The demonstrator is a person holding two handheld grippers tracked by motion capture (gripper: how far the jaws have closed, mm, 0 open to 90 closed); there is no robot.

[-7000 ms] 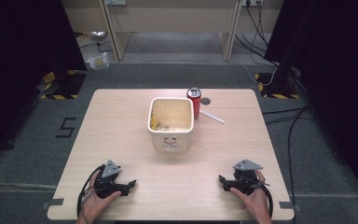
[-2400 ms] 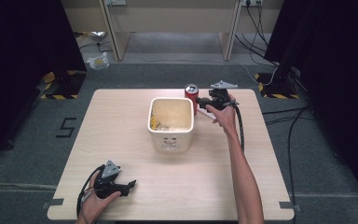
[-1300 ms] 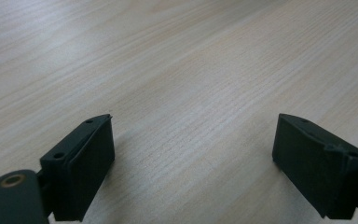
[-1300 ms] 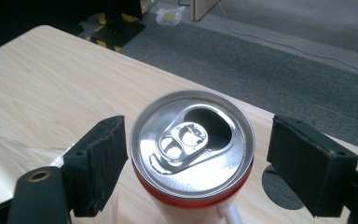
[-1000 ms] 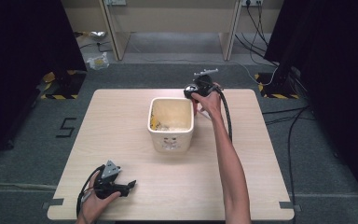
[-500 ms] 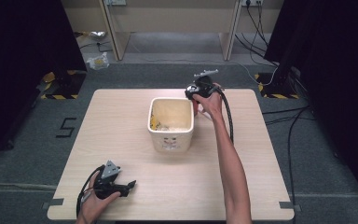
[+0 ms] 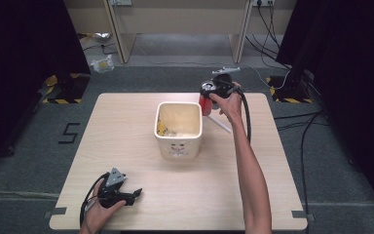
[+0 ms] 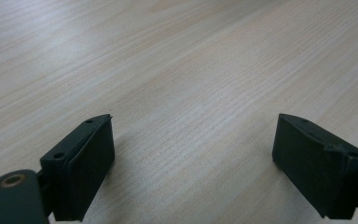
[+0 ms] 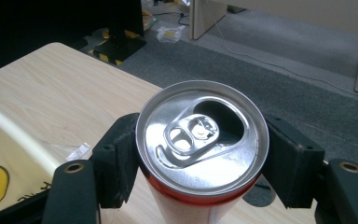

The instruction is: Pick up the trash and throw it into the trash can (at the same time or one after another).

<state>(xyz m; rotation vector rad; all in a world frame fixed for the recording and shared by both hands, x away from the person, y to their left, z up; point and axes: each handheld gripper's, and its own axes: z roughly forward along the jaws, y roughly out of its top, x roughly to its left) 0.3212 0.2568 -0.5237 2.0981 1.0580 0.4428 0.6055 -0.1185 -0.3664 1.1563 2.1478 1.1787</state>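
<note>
My left hand-held gripper [image 7: 135, 194] rests released on the desk [image 7: 126, 126], nothing between its jaws. At centre stands the cream bin [image 7: 178, 129]. Just right of it, my right hand-held gripper [image 9: 200, 163] clasps the opened red can [image 9: 203, 140], raised above the desk's far edge.

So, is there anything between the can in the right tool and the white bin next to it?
Nothing visible is. The right tool is closed on the red can, just beyond the far right corner of the white bin, whose top is open.
</note>
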